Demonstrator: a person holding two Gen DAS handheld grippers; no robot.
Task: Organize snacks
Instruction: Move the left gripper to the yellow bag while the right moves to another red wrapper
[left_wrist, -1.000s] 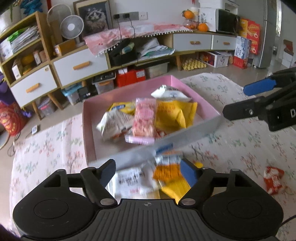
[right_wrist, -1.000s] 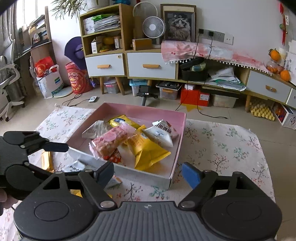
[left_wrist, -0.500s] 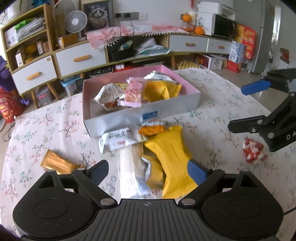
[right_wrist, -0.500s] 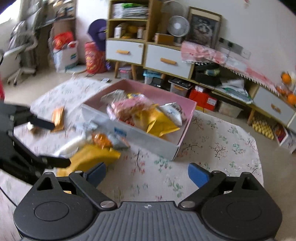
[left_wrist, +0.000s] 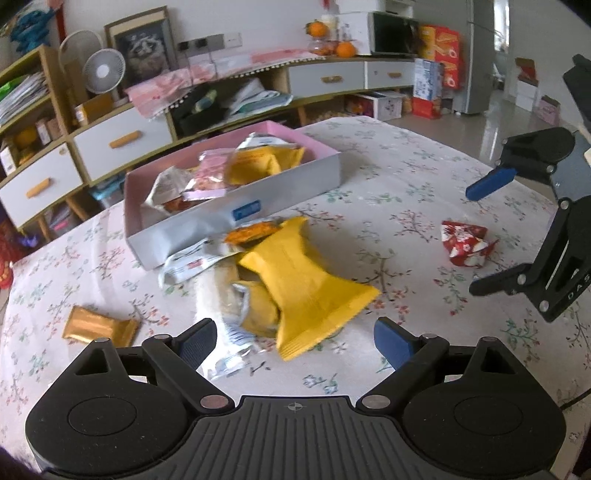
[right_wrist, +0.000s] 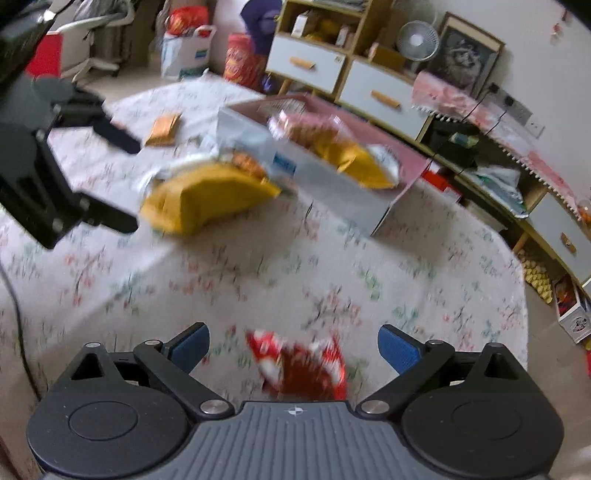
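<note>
On the floral tablecloth (left_wrist: 388, 206), loose snacks lie outside the pink-lined box (left_wrist: 236, 206), which already holds several packets at twelve o'clock of the left gripper (left_wrist: 295, 338). Its jaws stand wide and empty, framing the large yellow packet (left_wrist: 306, 284) heaped against the box wall, apparently the next pick. Right gripper (right_wrist: 293, 345), jaws just opened further, likewise empty, straddles the red packet (right_wrist: 299, 365); a gold bar (left_wrist: 98, 325) lies at nine o'clock.
</note>
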